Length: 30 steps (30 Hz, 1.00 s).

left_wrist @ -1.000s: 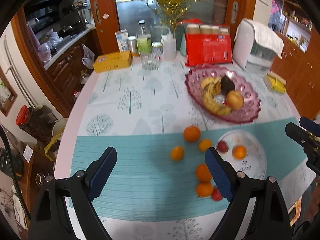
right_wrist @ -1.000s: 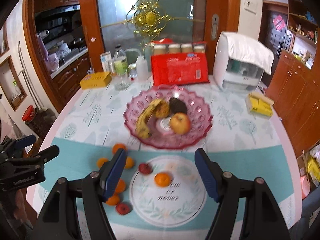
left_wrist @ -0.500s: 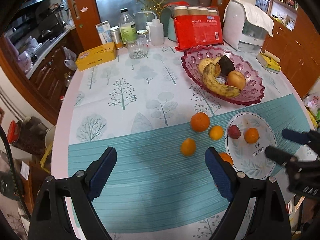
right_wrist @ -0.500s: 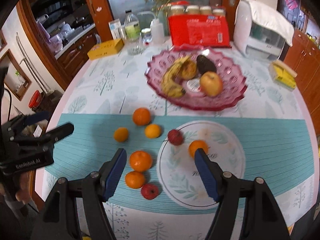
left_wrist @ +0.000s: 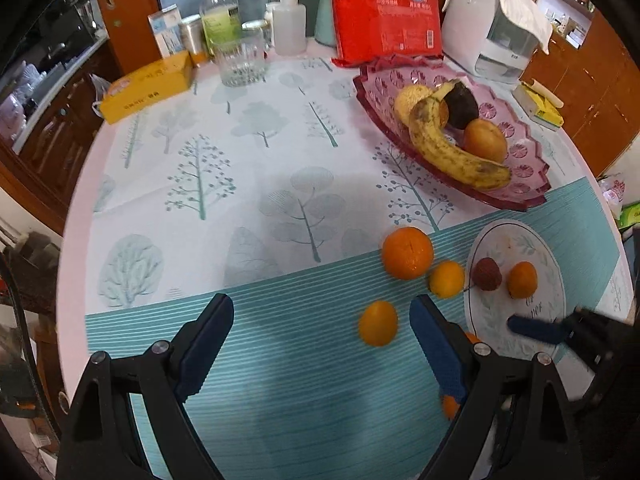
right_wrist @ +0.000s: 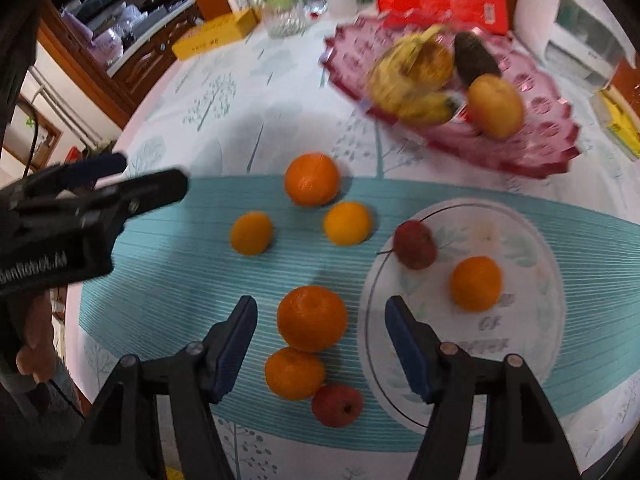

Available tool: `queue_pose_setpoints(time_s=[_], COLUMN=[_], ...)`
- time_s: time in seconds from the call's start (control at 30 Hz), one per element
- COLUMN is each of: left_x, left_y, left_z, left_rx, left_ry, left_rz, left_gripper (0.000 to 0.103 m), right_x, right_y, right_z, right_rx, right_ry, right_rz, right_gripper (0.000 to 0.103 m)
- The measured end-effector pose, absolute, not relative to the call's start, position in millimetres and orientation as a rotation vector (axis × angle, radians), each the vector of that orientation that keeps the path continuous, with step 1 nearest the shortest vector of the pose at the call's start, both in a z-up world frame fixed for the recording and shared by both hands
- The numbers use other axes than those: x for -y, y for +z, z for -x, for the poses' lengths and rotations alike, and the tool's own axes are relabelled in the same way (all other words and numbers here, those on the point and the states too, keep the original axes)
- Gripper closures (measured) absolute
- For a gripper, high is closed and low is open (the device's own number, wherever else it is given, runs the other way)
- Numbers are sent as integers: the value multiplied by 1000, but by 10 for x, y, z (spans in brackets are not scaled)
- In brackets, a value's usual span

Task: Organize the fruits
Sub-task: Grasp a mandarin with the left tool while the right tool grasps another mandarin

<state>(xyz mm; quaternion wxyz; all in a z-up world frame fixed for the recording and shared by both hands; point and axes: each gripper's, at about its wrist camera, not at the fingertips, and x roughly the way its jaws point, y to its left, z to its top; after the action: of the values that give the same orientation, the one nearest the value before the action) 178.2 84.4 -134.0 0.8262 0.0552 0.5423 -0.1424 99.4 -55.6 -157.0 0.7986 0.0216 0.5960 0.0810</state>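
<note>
Tablecloth (right_wrist: pixel 192 280) under closing right gripper (right_wrist: pixel 320 328), orange (right_wrist: pixel 312 318) between.

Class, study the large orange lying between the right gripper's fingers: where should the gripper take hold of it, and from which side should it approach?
Grip the large orange across its widest middle, coming straight down from above. It is round and sits free on the cloth, with a smaller orange touching its near side, so the fingers should close on its left and right flanks. The right gripper already straddles it, jaws closing but not yet touching.
</note>
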Motion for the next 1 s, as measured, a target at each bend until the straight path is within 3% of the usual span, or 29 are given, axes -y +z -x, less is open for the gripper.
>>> queue_pose_setpoints(time_s=[0.23, 0.63, 1.0], left_x=[-689, -433, -197], left_y=[-1576, -1784, -1985], left_z=[-1962, -2186, -2251], left_rx=[-1191, -1234, -1286], left_ry=[-324, -307, -287], left_rz=[-36, 66, 95], left_gripper=[14, 14, 43], right_x=[515, 761, 1014], right_y=[-1811, -1731, -1497], right_z=[-1036, -930, -779], right_rx=[-1346, -1292, -1229], right_ry=[211, 222, 201], right_rz=[-45, -66, -87], right_gripper=[56, 58, 58])
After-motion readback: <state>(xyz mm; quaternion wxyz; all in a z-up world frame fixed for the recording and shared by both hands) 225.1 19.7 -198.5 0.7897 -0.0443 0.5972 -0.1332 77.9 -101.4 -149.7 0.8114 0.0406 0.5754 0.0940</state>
